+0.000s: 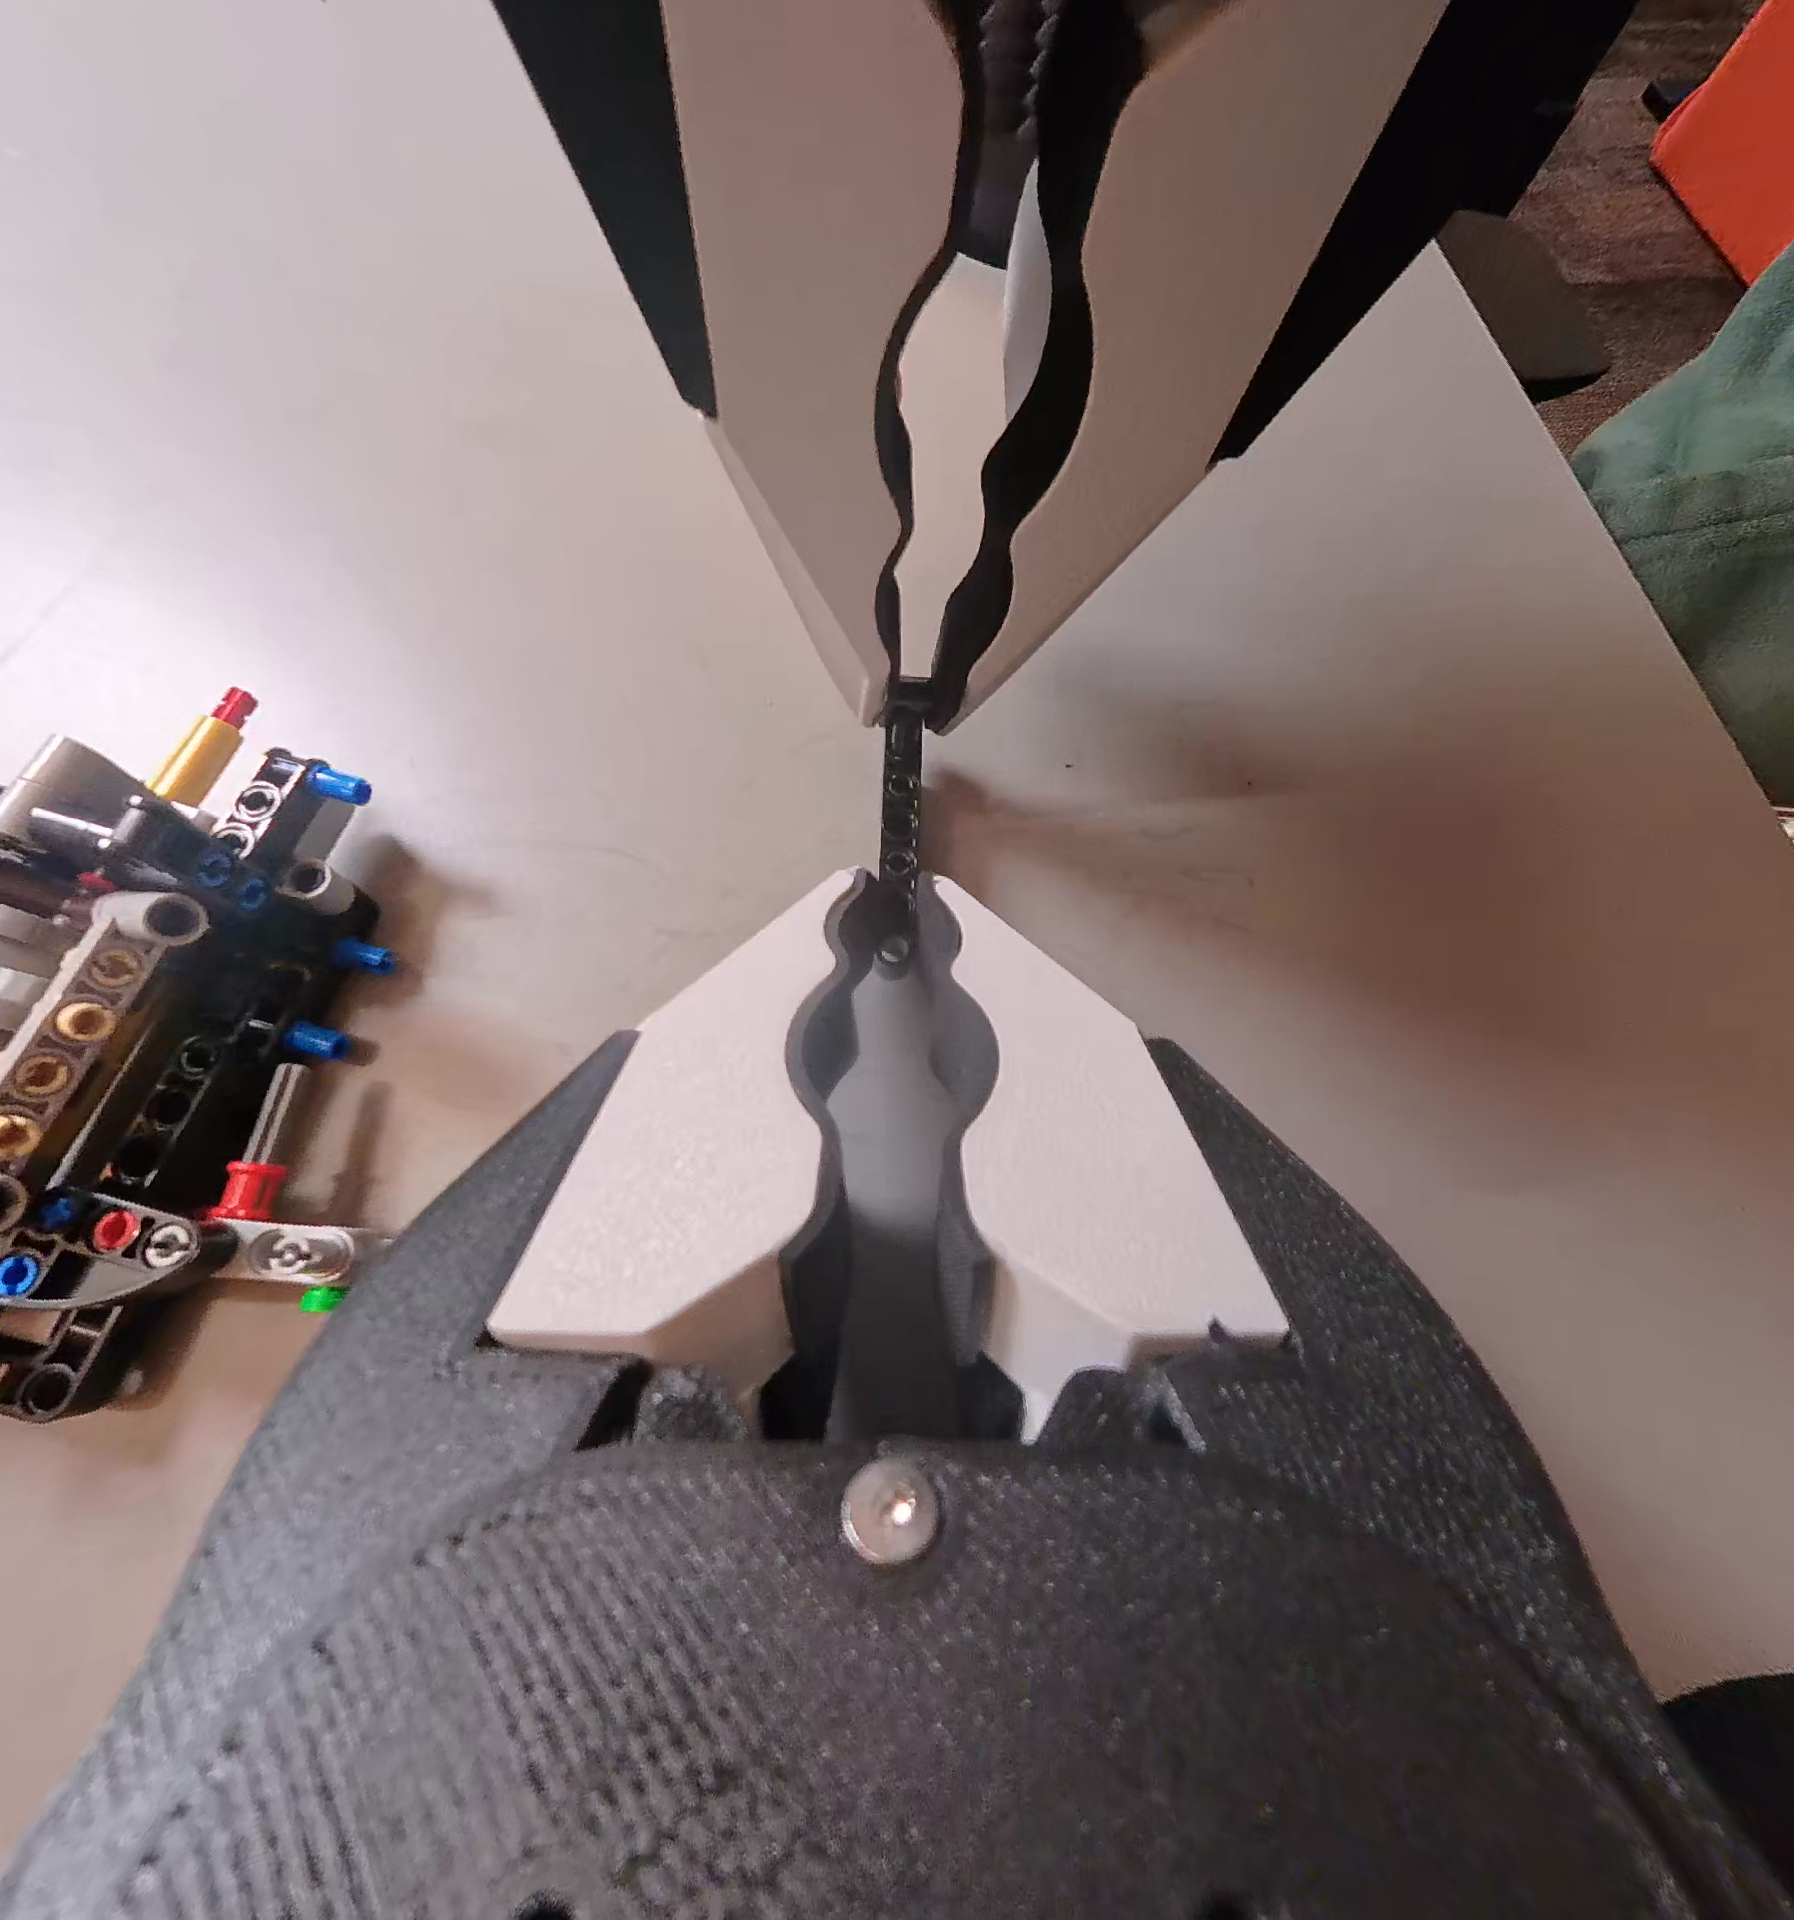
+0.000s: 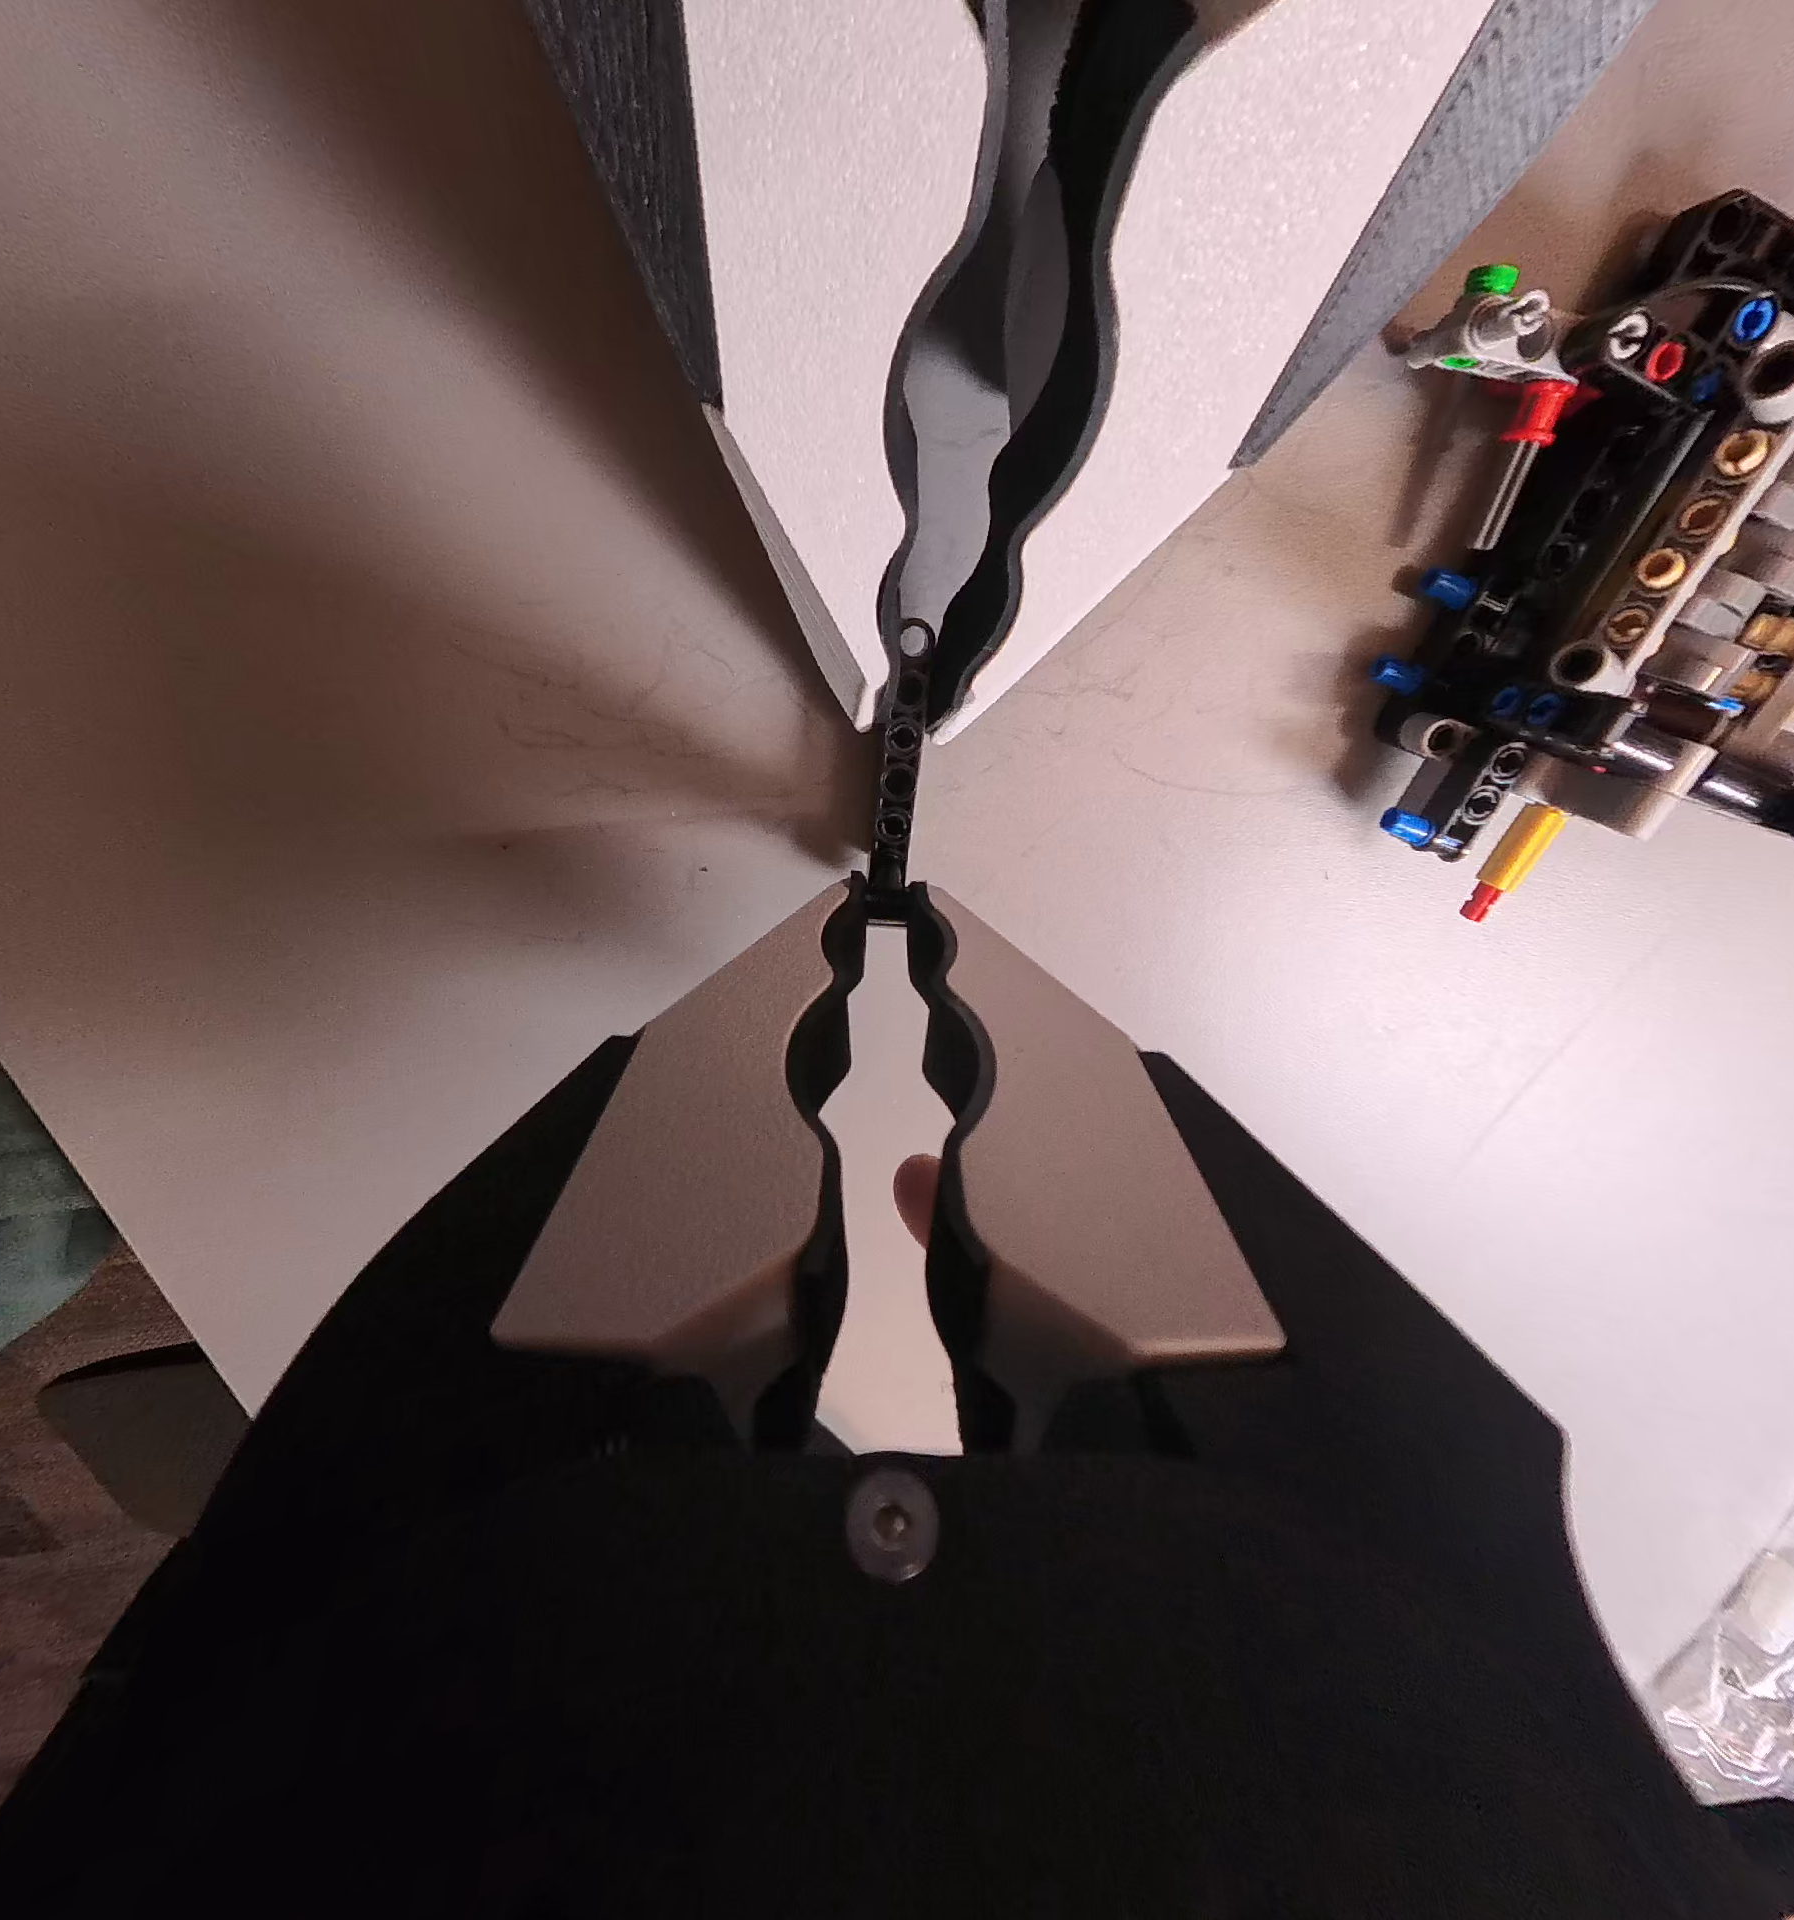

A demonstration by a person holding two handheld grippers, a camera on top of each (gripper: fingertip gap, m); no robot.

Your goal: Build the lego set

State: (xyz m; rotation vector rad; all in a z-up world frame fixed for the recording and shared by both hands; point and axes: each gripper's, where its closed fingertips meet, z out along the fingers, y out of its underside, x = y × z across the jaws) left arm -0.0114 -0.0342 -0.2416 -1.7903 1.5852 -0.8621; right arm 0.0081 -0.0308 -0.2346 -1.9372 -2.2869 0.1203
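The left gripper (image 1: 895, 906) and the right gripper (image 2: 885, 902) meet tip to tip above the white table (image 1: 457, 468), each clenched on one end of a thin black beam (image 1: 899, 821) (a strip with a row of holes). The half-built lego model (image 1: 134, 1060) sits on the table, well apart.

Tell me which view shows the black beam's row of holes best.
The right wrist view: the black beam turns its holed face to the camera, lit, between the right gripper and left gripper. The left wrist view shows the beam darker and narrower.
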